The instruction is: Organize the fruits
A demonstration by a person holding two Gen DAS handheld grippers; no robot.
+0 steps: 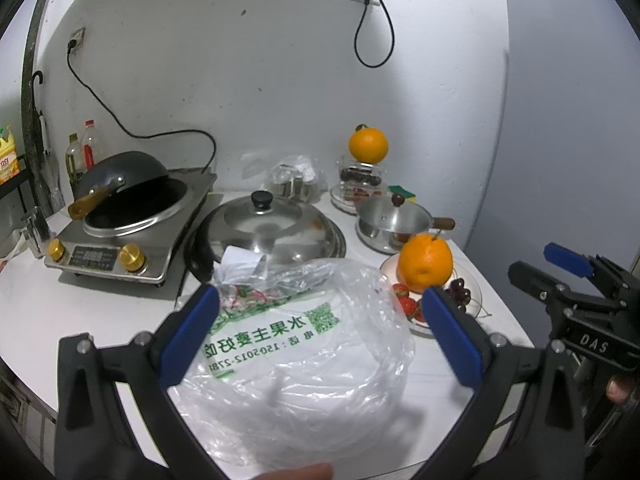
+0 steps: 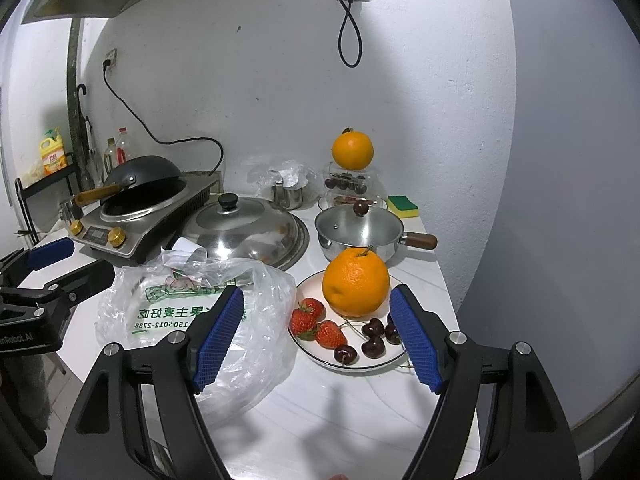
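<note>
Two grippers, left gripper (image 1: 320,320) and right gripper (image 2: 318,336), gape empty; orange (image 2: 355,282) on plate (image 2: 320,360) at centre; plastic bag (image 1: 304,344) lower centre.

A: Any writing to read here?
B: Yes. The plastic bag (image 2: 192,320) just left of the right gripper (image 2: 316,336) carries green Chinese print, "水果主要好吃", reversed through the film, with a partly covered number ending "150 5012-2788".
A: Anything else?
B: "DAS" in white letters on the black body of that right gripper, in the left wrist view (image 1: 593,345).
</note>
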